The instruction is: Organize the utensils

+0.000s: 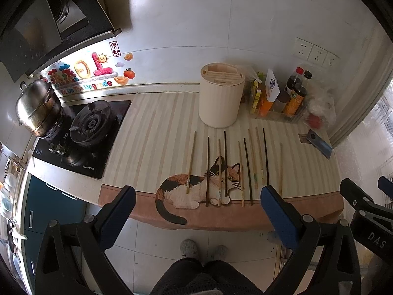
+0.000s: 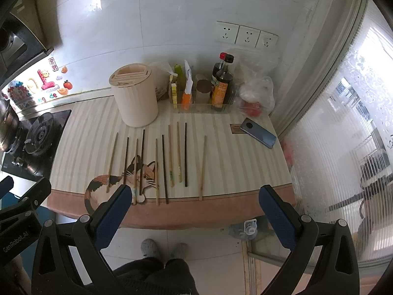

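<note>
Several chopsticks [image 1: 247, 170] [image 2: 164, 169], some dark and some pale wood, lie side by side on a striped mat with a cat picture [image 1: 157, 147] [image 2: 228, 157]. A cream cylindrical utensil holder [image 1: 219, 98] [image 2: 135, 95] with slots in its top stands upright behind them. My left gripper [image 1: 197, 195] is open and empty, held off the counter's front edge. My right gripper [image 2: 195, 195] is open and empty, also in front of the edge. The right gripper shows at the far right of the left wrist view [image 1: 363, 199].
A gas stove [image 1: 91, 125] and a steel pot [image 1: 36, 108] are at the left. A clear tray of sauce bottles [image 2: 221, 83], plastic bags [image 2: 255, 93] and a phone [image 2: 258, 132] sit at the back right. A curtain [image 2: 343, 123] hangs at the right.
</note>
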A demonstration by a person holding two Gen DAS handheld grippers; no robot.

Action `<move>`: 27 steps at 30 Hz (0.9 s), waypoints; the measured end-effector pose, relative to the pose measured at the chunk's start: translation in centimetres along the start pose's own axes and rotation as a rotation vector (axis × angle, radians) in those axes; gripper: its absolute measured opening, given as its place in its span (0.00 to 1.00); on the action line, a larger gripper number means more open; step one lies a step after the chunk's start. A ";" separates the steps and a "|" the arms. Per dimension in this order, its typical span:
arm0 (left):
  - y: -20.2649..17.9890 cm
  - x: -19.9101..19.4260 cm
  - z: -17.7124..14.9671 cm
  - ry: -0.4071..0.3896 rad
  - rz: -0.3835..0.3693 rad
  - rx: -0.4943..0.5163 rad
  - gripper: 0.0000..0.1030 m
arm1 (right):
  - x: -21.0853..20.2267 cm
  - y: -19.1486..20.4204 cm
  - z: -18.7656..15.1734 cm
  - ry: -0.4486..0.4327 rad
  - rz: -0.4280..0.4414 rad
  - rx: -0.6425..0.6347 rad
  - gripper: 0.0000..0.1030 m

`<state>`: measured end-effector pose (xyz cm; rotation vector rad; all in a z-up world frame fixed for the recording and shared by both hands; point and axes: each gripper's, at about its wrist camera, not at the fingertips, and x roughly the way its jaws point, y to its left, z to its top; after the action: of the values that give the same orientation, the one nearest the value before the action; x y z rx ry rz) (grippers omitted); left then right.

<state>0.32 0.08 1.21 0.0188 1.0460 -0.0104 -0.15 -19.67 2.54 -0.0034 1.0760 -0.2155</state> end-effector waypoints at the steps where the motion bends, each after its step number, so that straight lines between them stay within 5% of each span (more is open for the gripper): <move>1: 0.0 0.0 0.0 -0.001 0.001 0.000 1.00 | 0.0 0.0 0.0 0.000 0.001 0.000 1.00; 27: -0.3 -1.0 0.0 -0.014 -0.001 0.001 1.00 | -1.1 -0.2 0.3 -0.012 -0.004 0.002 1.00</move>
<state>-0.14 -0.23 2.04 0.0191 1.0322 -0.0125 -0.43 -19.67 3.67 -0.0049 1.0635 -0.2194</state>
